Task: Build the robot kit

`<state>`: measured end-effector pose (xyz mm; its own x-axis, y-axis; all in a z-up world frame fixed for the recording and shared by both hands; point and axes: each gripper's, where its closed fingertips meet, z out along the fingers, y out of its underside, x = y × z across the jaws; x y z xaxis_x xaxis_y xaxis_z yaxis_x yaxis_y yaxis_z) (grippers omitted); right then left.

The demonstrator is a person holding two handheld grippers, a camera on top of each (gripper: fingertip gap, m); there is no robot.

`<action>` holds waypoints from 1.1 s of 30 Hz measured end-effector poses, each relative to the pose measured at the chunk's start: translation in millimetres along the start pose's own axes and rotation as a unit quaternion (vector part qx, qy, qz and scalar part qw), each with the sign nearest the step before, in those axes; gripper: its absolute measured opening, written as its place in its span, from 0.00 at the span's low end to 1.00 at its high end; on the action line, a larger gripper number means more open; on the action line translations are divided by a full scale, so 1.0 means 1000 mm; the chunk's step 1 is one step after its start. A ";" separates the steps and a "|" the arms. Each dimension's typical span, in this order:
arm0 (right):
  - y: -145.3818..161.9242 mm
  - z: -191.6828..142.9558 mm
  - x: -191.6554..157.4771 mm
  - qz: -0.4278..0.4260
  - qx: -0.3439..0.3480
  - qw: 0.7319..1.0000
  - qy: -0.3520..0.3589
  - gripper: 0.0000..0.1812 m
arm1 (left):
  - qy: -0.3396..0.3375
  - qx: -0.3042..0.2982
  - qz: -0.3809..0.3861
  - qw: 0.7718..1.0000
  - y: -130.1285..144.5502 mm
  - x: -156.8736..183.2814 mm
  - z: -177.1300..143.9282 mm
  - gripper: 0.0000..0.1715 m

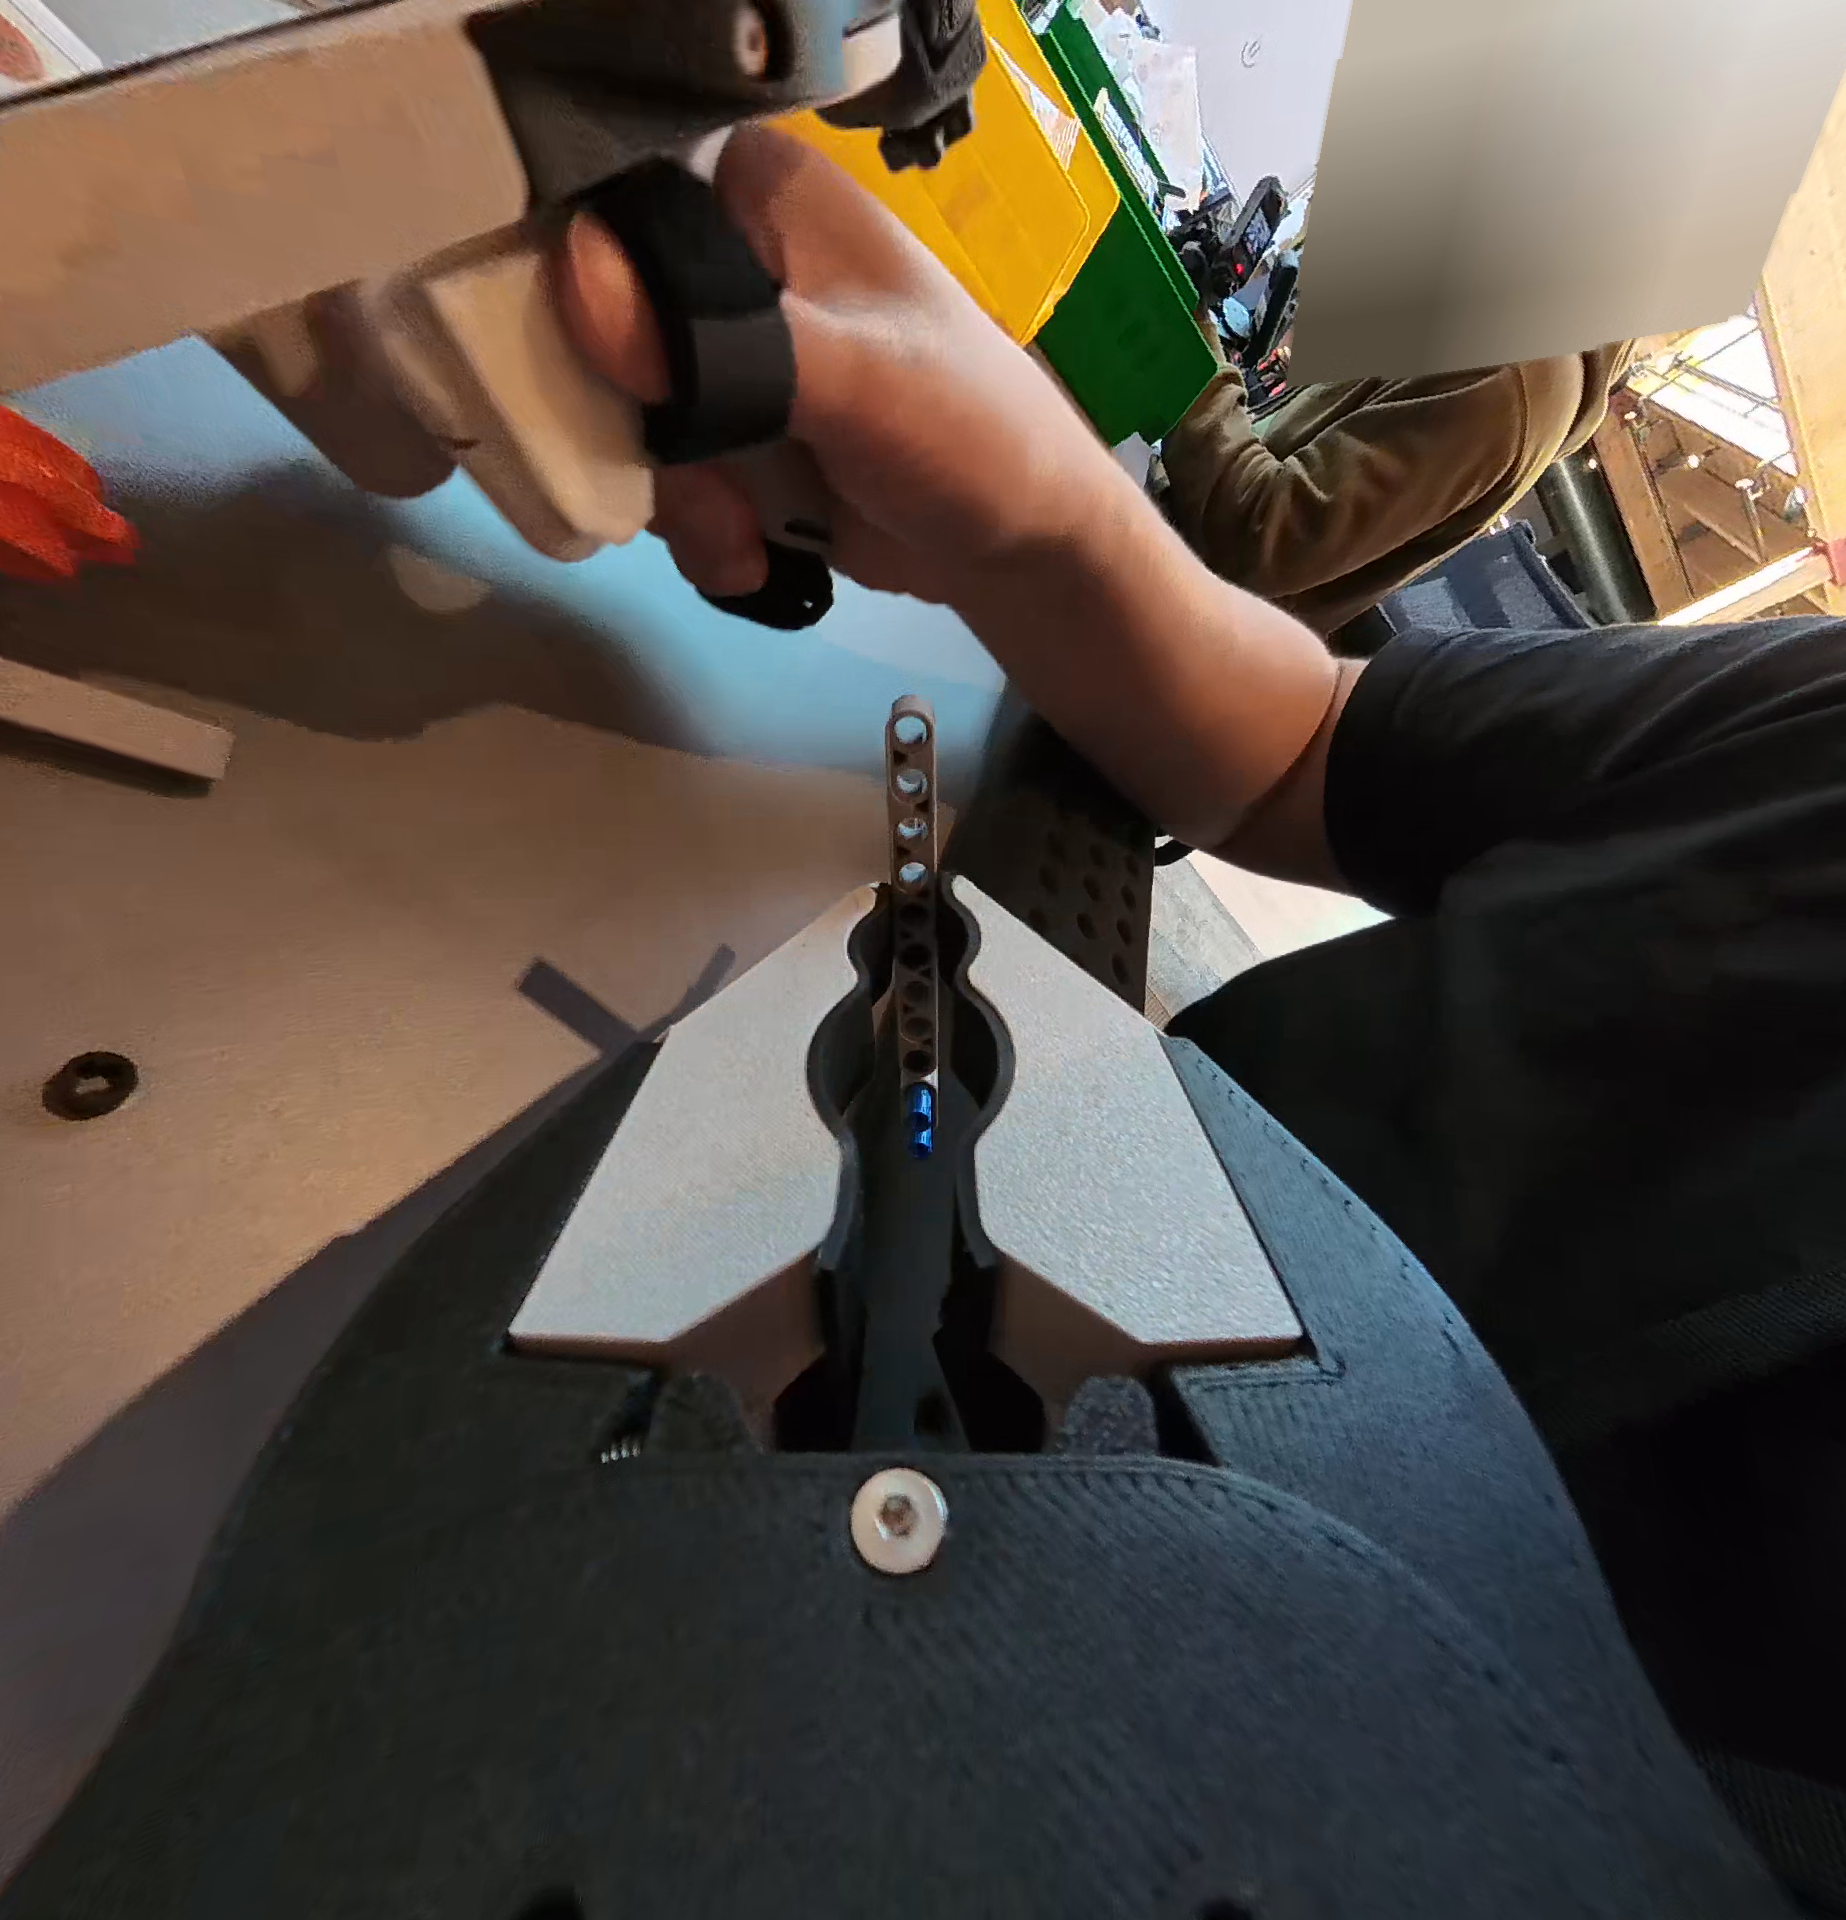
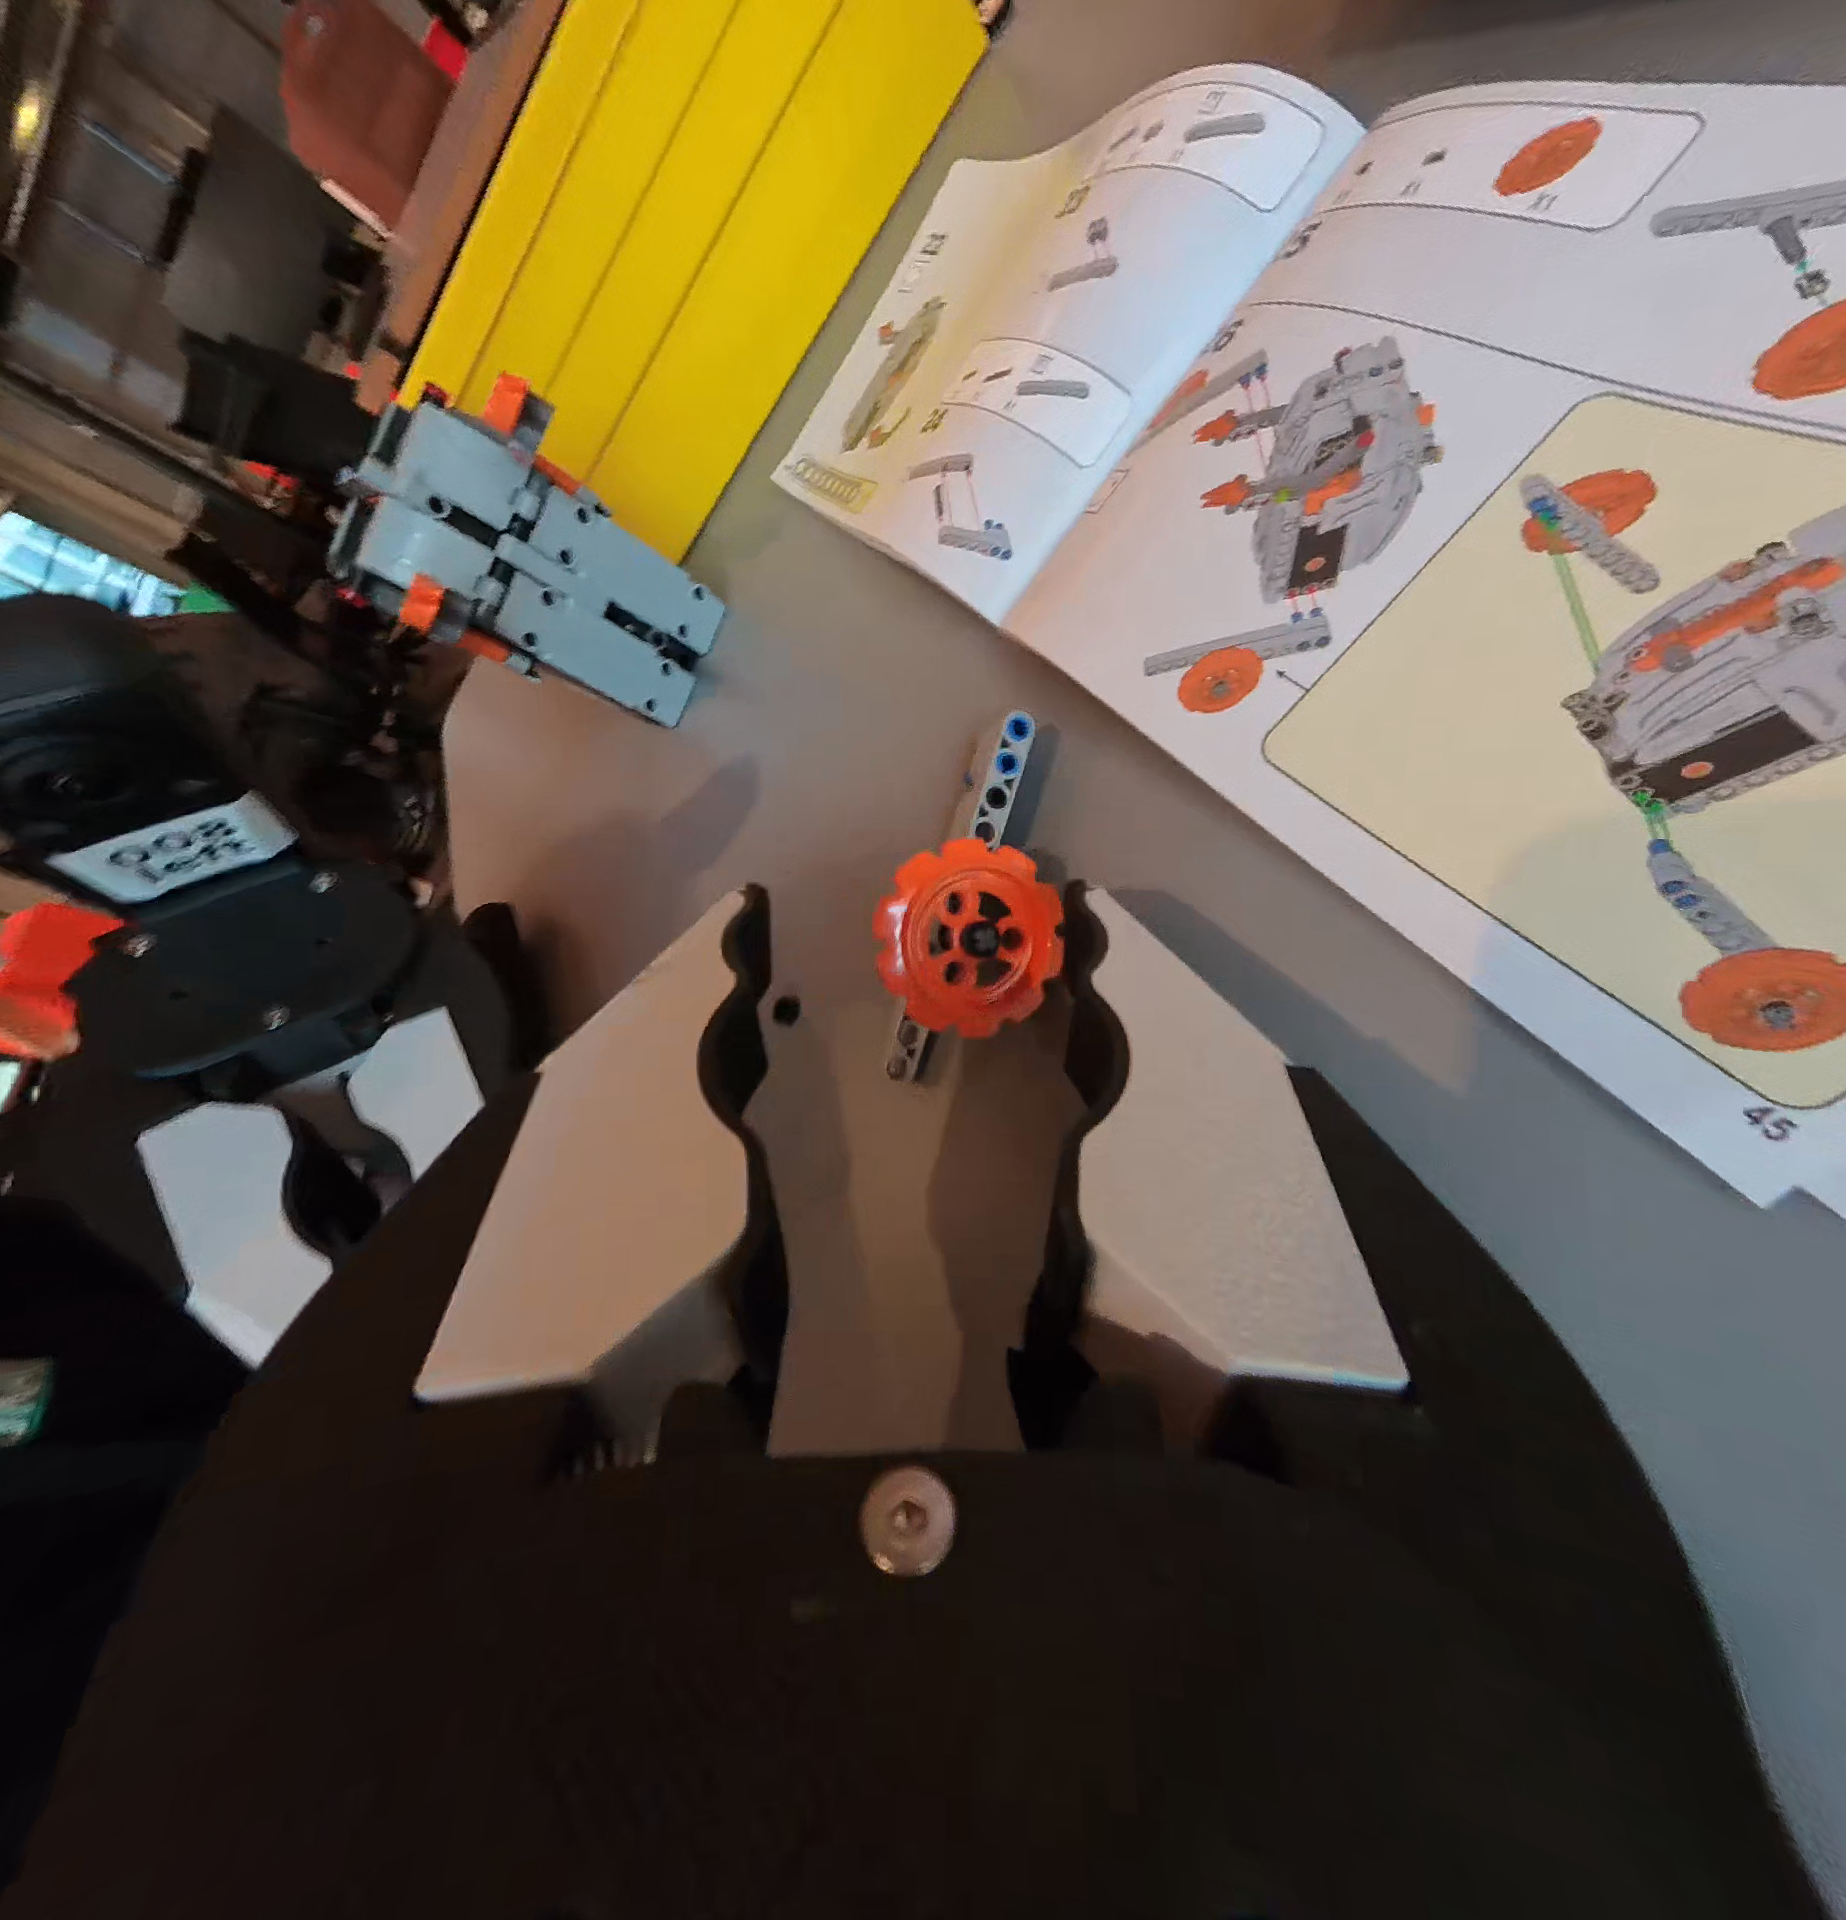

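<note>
My left gripper (image 1: 914,914) is shut on a thin grey beam with holes (image 1: 911,831). The beam stands up out of the jaws, with a blue pin (image 1: 919,1120) at its lower end. My right gripper (image 2: 914,914) is open just above the grey table (image 2: 607,831). An orange toothed wheel (image 2: 969,940) on a short grey beam (image 2: 1002,774) with blue pins lies between its fingertips, close against the right finger (image 2: 1090,935). In the left wrist view a person's hand (image 1: 898,416) holds the right gripper's handle above the table.
An open instruction booklet (image 2: 1366,468) lies to the right. A grey and orange built model (image 2: 524,561) stands at the left in front of a yellow bin (image 2: 690,229). The left gripper's black housing (image 2: 233,956) is close at the left. A green bin (image 1: 1116,312) stands behind the yellow one. One gripper's finger ends stand about 15 cm off the other's.
</note>
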<state>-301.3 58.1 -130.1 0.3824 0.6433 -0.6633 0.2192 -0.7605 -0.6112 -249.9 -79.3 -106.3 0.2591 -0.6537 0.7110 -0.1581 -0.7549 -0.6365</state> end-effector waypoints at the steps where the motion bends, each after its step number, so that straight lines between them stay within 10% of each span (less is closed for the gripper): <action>1: 0.002 -0.005 -0.001 -0.015 -0.002 1.000 -0.005 0.30 | 0.001 0.000 0.000 1.000 0.000 0.000 0.000 0.03; 7: 0.022 -0.022 0.005 -0.260 -0.050 0.963 0.051 0.25 | 0.006 0.000 -0.005 1.000 0.000 0.001 0.000 0.03; 15: 0.018 -0.008 0.015 -0.600 -0.199 0.774 -0.026 0.31 | 0.000 -0.015 0.000 1.000 0.005 0.000 0.004 0.03; 23: 0.019 0.015 0.005 -0.595 -0.199 0.764 -0.148 0.22 | 0.050 -0.007 -0.016 0.999 0.000 0.009 0.003 0.03; 33: 0.016 0.010 0.000 -0.593 -0.102 0.798 0.007 0.22 | 0.146 0.006 -0.040 0.988 -0.009 0.026 0.001 0.03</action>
<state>-306.9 47.1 -144.2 -0.1928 0.9216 0.3367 0.5756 0.3842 -0.7219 -240.9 -89.9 -82.4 -0.0166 -0.5803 0.8142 -0.1358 -0.8055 -0.5769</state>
